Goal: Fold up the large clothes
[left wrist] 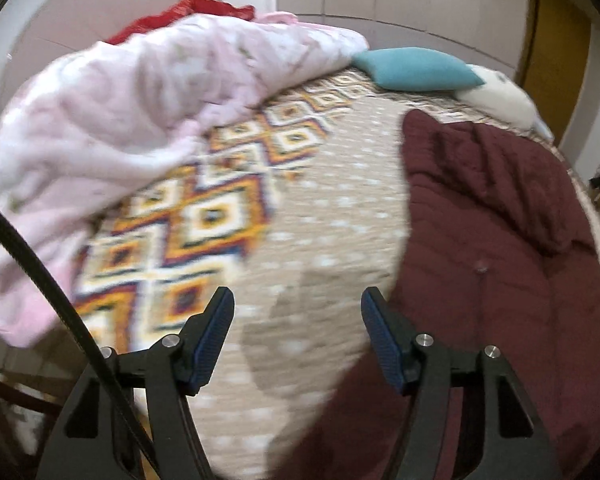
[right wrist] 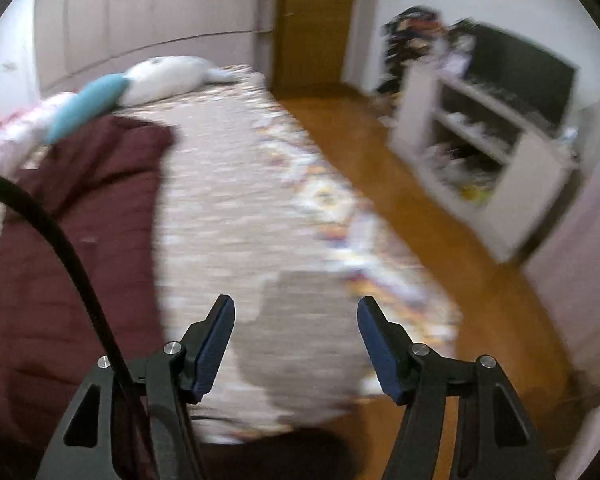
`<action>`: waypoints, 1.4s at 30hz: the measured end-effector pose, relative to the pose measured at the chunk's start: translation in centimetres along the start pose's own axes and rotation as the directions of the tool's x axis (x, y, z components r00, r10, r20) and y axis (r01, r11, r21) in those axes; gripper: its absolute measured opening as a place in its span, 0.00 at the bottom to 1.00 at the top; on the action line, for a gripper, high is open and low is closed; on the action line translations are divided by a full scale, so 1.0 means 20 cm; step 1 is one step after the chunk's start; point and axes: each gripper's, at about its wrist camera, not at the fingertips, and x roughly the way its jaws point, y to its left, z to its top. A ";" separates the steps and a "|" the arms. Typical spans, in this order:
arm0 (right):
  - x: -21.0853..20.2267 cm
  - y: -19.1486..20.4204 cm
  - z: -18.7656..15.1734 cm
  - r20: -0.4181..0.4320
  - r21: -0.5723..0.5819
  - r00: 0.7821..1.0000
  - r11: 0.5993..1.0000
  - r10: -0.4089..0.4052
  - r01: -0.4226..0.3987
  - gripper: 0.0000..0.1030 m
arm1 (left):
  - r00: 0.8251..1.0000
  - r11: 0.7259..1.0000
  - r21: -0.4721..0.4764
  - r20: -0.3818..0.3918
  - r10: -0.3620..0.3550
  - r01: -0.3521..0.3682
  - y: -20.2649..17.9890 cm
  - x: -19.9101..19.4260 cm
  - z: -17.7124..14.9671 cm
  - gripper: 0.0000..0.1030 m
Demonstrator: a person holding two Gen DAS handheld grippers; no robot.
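Note:
A large maroon garment (left wrist: 492, 248) lies spread on the bed's patterned beige cover (left wrist: 332, 208), on the right in the left wrist view and on the left in the right wrist view (right wrist: 68, 232). My left gripper (left wrist: 298, 304) is open and empty above the bed cover, just left of the garment's edge. My right gripper (right wrist: 296, 312) is open and empty above the bed cover (right wrist: 228, 208), to the right of the garment, near the bed's edge. Both views are blurred.
A pink blanket (left wrist: 112, 120) is heaped at the left of the bed, with red fabric (left wrist: 188, 12) behind it. A teal pillow (left wrist: 416, 68) and a white pillow (left wrist: 496, 96) lie at the head. Right of the bed are wooden floor (right wrist: 440, 216) and a white shelf unit (right wrist: 484, 152).

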 end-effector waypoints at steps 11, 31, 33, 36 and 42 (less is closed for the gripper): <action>-0.04 -0.17 -0.14 0.022 0.098 0.989 0.984 0.145 -0.147 0.69 | 0.979 0.989 0.012 -0.144 -0.145 0.148 0.14 0.09 -0.18 0.66; 0.48 0.19 -0.40 -0.131 0.403 0.582 0.579 0.803 -0.708 0.70 | 0.785 0.825 -0.050 -0.280 -0.553 0.563 -0.01 0.28 -0.43 0.66; 0.46 0.21 -0.45 -0.152 0.396 0.548 0.558 0.823 -0.729 0.70 | 0.776 0.813 -0.065 -0.262 -0.573 0.578 0.02 0.24 -0.48 0.66; 0.44 0.25 -0.54 -0.184 0.383 0.520 0.548 0.834 -0.743 0.70 | 0.772 0.805 -0.075 -0.246 -0.586 0.588 0.05 0.21 -0.53 0.66; 0.41 0.27 -0.70 -0.210 0.396 0.492 0.534 0.845 -0.747 0.70 | 0.764 0.798 -0.095 -0.243 -0.598 0.595 0.12 0.15 -0.66 0.65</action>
